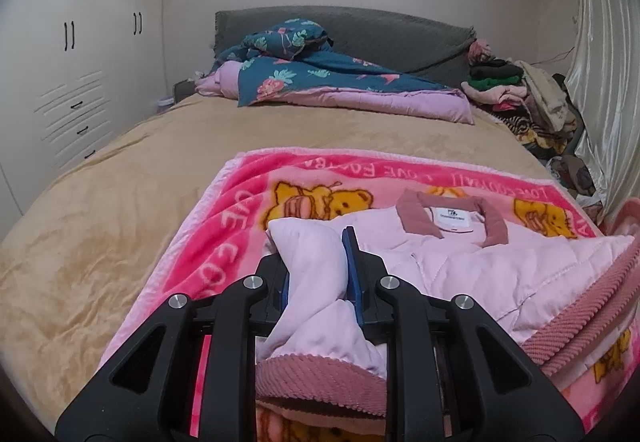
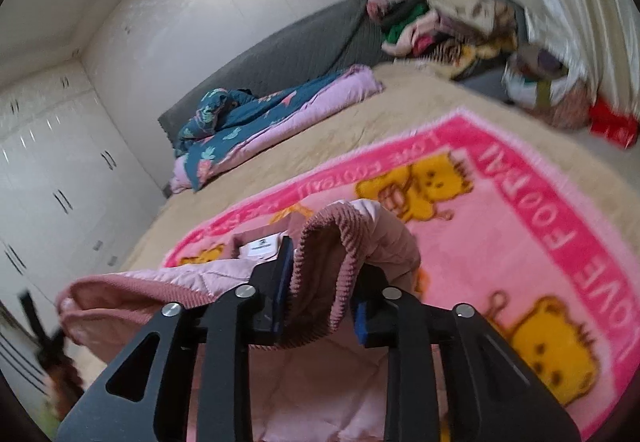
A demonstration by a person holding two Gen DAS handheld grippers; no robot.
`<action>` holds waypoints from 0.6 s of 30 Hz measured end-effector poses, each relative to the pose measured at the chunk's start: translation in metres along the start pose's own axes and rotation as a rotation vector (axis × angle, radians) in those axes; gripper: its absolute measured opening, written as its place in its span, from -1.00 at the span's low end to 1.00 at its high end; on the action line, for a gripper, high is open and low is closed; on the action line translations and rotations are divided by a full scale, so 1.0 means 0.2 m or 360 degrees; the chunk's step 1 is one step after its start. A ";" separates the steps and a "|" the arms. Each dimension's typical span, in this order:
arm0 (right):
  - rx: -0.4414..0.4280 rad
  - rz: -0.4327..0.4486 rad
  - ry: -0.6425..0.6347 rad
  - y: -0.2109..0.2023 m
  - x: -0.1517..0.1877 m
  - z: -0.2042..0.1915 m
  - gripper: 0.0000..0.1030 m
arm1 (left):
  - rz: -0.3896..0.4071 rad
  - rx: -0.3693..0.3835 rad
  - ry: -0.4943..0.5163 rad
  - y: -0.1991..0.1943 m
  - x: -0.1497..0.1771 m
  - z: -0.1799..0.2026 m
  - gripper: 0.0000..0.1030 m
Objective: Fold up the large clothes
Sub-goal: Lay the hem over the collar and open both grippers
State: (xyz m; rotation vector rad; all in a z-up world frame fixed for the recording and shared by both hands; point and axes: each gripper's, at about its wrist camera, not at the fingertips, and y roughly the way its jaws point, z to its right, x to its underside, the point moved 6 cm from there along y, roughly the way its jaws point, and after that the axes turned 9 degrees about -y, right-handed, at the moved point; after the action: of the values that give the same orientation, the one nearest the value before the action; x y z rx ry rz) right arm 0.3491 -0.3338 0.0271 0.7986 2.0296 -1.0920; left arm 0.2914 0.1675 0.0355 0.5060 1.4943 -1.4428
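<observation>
A pink jacket (image 1: 460,262) is lying lining-up on a pink bear blanket (image 1: 248,202) spread over a bed (image 1: 120,182), with both grippers working its near hem. The left gripper (image 1: 316,262) is pinching a fold of pale lining between its blue pads, the collar (image 1: 452,218) lying ahead and to its right. The right gripper (image 2: 324,282) is holding ribbed corduroy edge between its jaws, which look slightly parted; a firm pinch cannot be confirmed. From it the jacket is stretching away to the left, collar ahead-left. The garment's long axis is running from the grippers toward the collar, so any fold will likely carry the hem forward, both hands about equally near.
</observation>
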 end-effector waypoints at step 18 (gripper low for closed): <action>0.0075 0.0033 -0.0198 0.01 0.04 -0.08 0.65 | -0.0083 0.0028 0.0008 0.17 0.02 0.03 -0.61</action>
State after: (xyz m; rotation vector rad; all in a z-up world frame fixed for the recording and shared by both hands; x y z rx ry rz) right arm 0.3416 -0.3173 0.0267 0.7548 1.8945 -1.1529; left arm 0.3207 0.1676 0.0154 0.4850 1.5097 -1.4975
